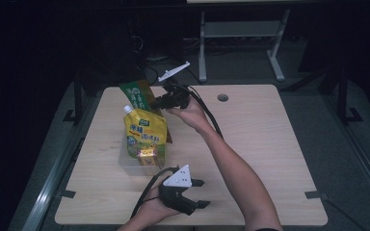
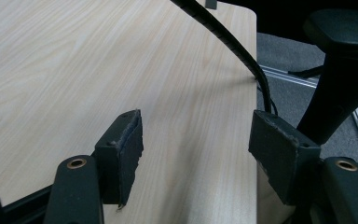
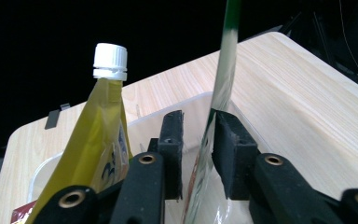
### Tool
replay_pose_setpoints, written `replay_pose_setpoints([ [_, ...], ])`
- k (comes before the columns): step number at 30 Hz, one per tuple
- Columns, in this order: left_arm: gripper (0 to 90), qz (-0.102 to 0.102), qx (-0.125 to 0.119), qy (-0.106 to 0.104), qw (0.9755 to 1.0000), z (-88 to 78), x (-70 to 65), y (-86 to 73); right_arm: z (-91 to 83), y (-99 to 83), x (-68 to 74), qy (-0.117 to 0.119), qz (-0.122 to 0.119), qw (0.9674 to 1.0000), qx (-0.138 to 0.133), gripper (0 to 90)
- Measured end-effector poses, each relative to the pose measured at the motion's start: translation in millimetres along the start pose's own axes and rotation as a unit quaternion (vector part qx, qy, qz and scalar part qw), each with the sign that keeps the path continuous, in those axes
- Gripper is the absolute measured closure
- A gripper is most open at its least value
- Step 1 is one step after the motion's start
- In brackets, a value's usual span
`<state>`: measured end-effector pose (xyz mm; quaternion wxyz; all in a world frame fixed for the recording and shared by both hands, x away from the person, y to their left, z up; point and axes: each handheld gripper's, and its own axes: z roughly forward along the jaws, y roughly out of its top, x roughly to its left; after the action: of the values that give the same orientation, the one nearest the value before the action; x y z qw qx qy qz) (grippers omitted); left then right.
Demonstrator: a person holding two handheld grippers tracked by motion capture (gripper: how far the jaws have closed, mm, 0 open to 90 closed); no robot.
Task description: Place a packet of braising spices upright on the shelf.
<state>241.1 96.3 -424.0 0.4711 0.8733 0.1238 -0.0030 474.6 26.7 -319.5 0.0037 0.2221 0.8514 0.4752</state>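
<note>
Fingers of the right gripper [image 3: 198, 140] stood slightly parted around the thin green packet [image 3: 223, 70], one pad touching it, the other just clear, above the clear bin [image 1: 131, 163] left of centre on the counter [image 1: 270, 144]. Beside it in the bin stood the yellow spouted pouch [image 1: 144, 137]. To finish well, the packet should settle upright before withdrawal; the left gripper [image 1: 192, 192] rested released at lower centre.

This looks like a lab or test room rather than a home: a plain light-wood table [image 1: 250, 144] with a cable hole [image 1: 223, 97] stands on grey floor, a bare metal frame [image 1: 241, 38] behind it, surroundings dark, cables [image 1: 149, 72] trailing.
</note>
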Motion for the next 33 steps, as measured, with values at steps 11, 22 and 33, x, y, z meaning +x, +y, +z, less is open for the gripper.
replay_pose_setpoints([
  [11,34.3,0.001,-0.003,0.004,1.0000,-2.9,1.2,0.9,20.9,-3.8,-12.2,-0.018,0.035,0.9982,0.045,69.2],
  [22,34.3,0.009,-0.004,0.002,1.0000,-2.6,-1.4,1.2,26.1,-4.8,-13.8,-0.007,0.044,0.9985,0.031,89.6],
  [33,34.3,0.011,-0.003,-0.003,0.9999,-2.9,-3.2,2.3,26.9,-1.6,2.3,0.016,0.037,0.9987,-0.030,89.8],
])
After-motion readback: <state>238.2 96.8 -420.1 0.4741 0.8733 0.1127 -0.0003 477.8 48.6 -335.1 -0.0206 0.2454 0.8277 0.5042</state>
